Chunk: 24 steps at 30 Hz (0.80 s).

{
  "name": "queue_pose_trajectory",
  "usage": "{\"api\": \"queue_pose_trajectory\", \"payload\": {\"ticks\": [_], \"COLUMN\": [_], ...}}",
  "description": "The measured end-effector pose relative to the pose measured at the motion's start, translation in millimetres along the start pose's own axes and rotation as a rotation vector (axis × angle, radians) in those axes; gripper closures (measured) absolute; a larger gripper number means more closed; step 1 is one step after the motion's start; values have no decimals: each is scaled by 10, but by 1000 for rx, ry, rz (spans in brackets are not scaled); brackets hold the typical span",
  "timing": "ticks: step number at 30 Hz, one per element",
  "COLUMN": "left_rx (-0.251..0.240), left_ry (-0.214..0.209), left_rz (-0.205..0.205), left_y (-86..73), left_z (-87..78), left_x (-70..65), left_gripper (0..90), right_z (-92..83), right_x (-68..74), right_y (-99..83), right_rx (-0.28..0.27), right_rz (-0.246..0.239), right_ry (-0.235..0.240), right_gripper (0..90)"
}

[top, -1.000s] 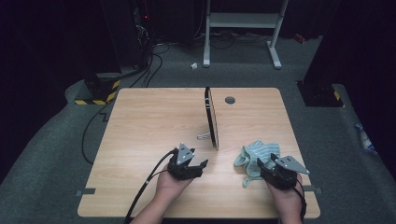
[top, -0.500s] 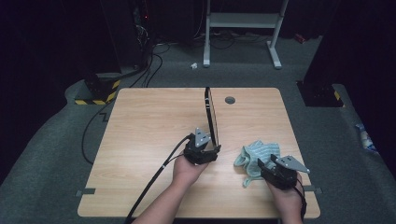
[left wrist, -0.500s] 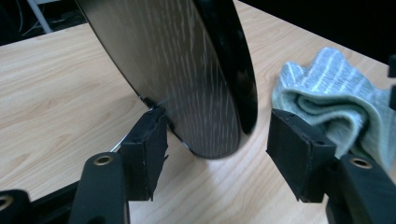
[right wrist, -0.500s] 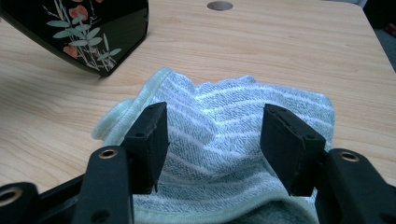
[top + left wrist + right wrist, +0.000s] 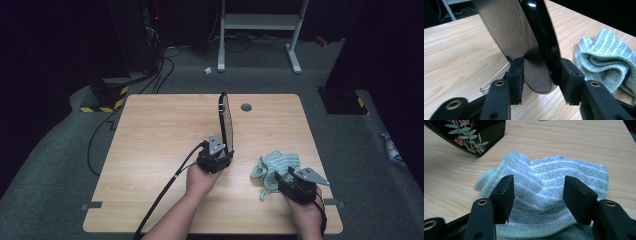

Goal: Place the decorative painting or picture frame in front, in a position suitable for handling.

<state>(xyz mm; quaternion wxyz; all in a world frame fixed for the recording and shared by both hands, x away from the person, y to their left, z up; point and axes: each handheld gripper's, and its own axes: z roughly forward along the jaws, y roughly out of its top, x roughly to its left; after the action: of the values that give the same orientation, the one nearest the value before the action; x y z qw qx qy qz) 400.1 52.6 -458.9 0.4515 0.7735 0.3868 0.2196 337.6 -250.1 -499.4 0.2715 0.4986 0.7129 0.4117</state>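
Observation:
A black-framed mirror (image 5: pixel 226 120) stands on edge at the middle of the wooden table (image 5: pixel 160 130), propped by a wire stand (image 5: pixel 495 77). Its face (image 5: pixel 519 32) reflects the wood grain and its back (image 5: pixel 471 132) carries a leaf pattern. My left gripper (image 5: pixel 226 150) holds the mirror's near lower edge; its jaws have just been closing and both pads (image 5: pixel 516 75) now press on face and back. A pale green striped towel (image 5: pixel 277 162) lies crumpled to the right. My right gripper (image 5: pixel 537 192) hovers open over the towel (image 5: pixel 549 170), its jaws on either side of a fold.
The left gripper's cable (image 5: pixel 165 190) trails back over the table's near edge. A round grommet hole (image 5: pixel 246 107) sits near the far edge. Bare wood spreads to the left of the mirror. White stand legs (image 5: pixel 257 20) and floor cables lie beyond the table.
My left hand moved forward and right up to the mirror's near edge, and its jaws closed onto it. The right hand and towel have stayed put.

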Motion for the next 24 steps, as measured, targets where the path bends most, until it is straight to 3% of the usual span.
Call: {"api": "queue_pose_trajectory", "payload": {"ticks": [4,16,19,24], "left_rx": [-2,3,8,17], "left_ry": [5,6,-7,1], "left_rz": [15,18,-3,11], "left_y": [-25,-80,-90,-100], "left_z": [-71,-239,-270,-318], "left_x": [59,289,357,455], "left_gripper": [635,708,732,736], "right_z": [16,48,55,65], "right_x": [-31,-55,-55,-53], "right_y": [-22,-55,-60,-65], "right_rx": [10,30,37,41], "right_rz": [7,15,19,17], "right_ry": [-3,-2,-1,1], "right_gripper": [424,424,425,425]}}
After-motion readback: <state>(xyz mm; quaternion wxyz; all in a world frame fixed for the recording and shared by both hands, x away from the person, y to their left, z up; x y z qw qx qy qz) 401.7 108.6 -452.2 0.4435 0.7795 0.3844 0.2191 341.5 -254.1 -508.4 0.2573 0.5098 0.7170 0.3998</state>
